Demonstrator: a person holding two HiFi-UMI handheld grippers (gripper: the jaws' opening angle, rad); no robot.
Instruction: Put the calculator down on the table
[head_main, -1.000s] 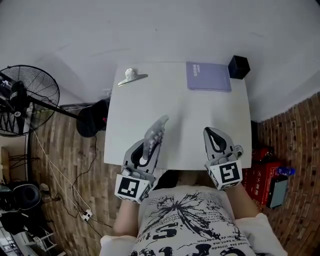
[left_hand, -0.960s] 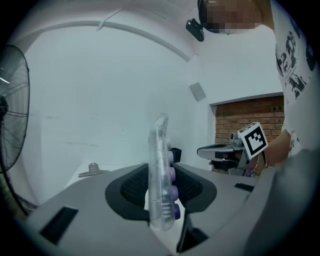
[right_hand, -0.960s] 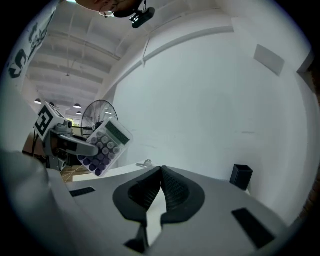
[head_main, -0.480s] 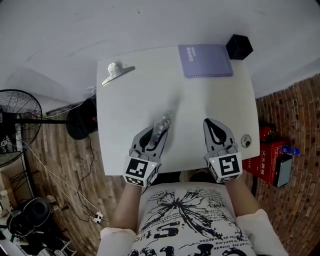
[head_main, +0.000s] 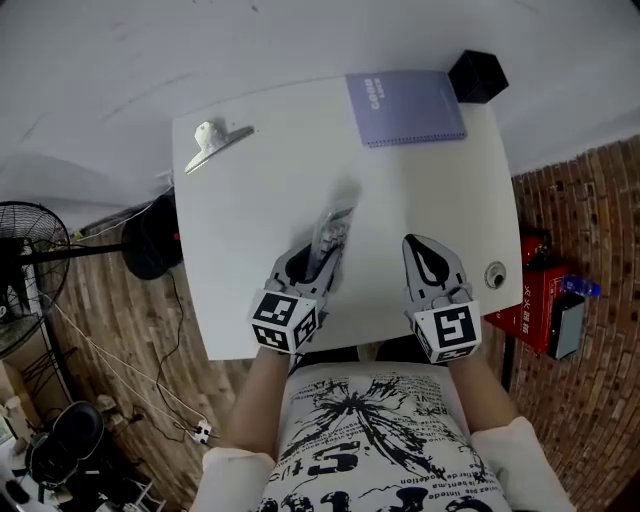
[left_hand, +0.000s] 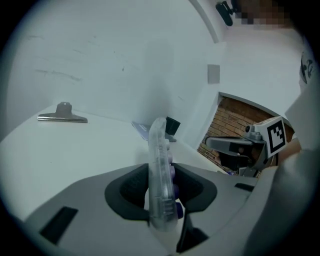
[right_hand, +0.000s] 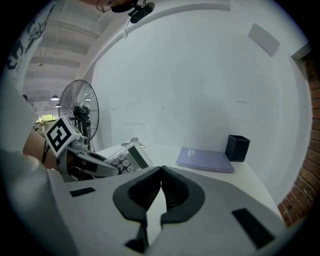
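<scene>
Head view: pinching the calculator (head_main: 331, 233) by its near end with the left gripper (head_main: 316, 264), standing it on edge just below the middle of the frame, over the white table (head_main: 250, 210); not managing to tell whether it's actually touching the top; parking the right gripper (head_main: 420, 250) just beside it at lower right, squeezed closed on nothing; leaving a purple notebook (head_main: 405, 107) and a black box (head_main: 477, 76) sitting at the table's upper right and a metal clip (head_main: 215, 143) at its upper left; catching a fan (head_main: 25, 260) down on the floor at the left edge.

Left gripper view: clamping both pads onto the clear calculator (left_hand: 161, 170) dead centre, purple buttons facing right; seeing the clip (left_hand: 62, 115) at middle left, the notebook and box peeking out right behind the calculator, the right gripper (left_hand: 240, 147) off to the right.

Right gripper view: keeping the jaws pressed together at bottom centre, tips meeting, nothing between; spotting the calculator (right_hand: 131, 156) at middle left, keys and display showing, stuck in the left gripper; finding the notebook (right_hand: 205, 160) and box (right_hand: 237, 148) at middle right.
</scene>
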